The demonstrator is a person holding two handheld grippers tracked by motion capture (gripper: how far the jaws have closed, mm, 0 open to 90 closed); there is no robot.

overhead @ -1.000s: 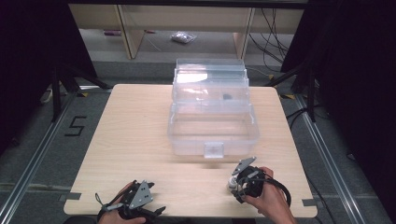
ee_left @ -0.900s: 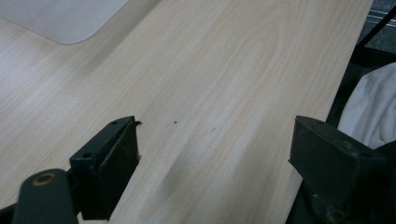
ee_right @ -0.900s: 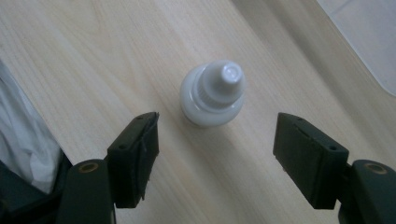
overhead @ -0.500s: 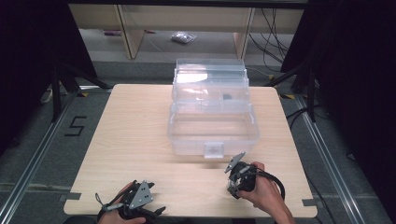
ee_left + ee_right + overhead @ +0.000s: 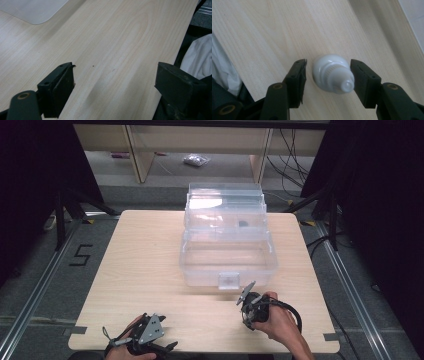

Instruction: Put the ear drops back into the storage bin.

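just in front of the clear plastic box (image 5: 227, 255) on the table (image 5: 145, 265), the right gripper (image 5: 328, 75) has been closing its jaws around a small white bottle (image 5: 333, 73), not yet clamped, while the left gripper (image 5: 113, 82) rests released, well apart.

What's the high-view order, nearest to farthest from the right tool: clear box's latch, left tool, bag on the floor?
From the right tool:
1. Latch, just beyond it on the clear box front.
2. Left tool, across the near edge.
3. Bag, floor behind the table.
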